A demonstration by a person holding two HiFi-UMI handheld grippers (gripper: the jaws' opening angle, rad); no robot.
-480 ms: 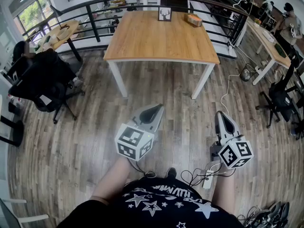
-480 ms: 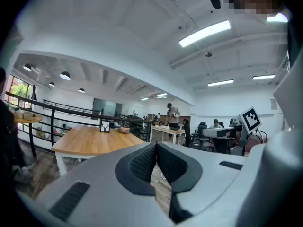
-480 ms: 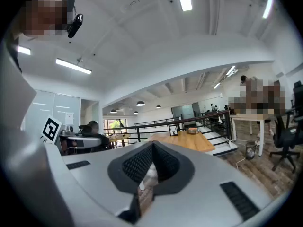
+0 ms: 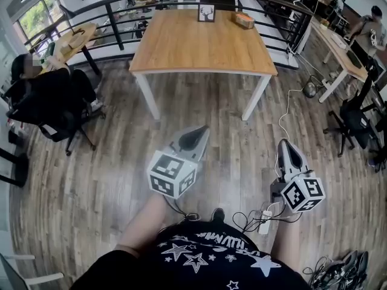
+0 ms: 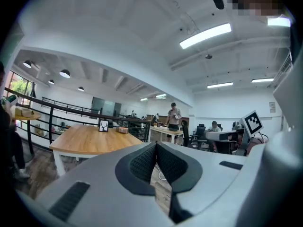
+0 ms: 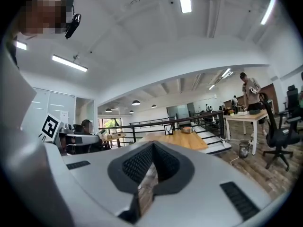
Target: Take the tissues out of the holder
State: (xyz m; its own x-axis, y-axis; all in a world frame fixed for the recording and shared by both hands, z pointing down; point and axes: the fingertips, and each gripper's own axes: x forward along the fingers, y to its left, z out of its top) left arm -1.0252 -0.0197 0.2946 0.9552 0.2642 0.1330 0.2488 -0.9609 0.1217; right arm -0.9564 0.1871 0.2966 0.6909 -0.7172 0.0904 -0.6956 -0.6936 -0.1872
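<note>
The head view alone shows both tools from above. The left gripper (image 4: 199, 132) and right gripper (image 4: 284, 145) are held over the wood-plank floor (image 4: 109, 180), well short of the table (image 4: 199, 47). Each carries a cube with square markers at its rear.

The two gripper views alone show the white ceiling with strip lights, and people at far desks.

The tissue holder (image 4: 244, 20), a small tan box, stands near the table's far right corner, well apart from both grippers. A small framed antler picture (image 4: 207, 15) stands to its left. Whether tissues protrude cannot be made out. The table has a square, smooth wooden top on white legs. A black metal railing (image 4: 115, 23) runs behind it.

In the left gripper view, the left gripper (image 5: 156, 148) has grey moulded shells with black ribbed pads. The pads meet at the tips and hold nothing.

In the right gripper view, the right gripper (image 6: 152, 148) is likewise closed and empty.
</note>
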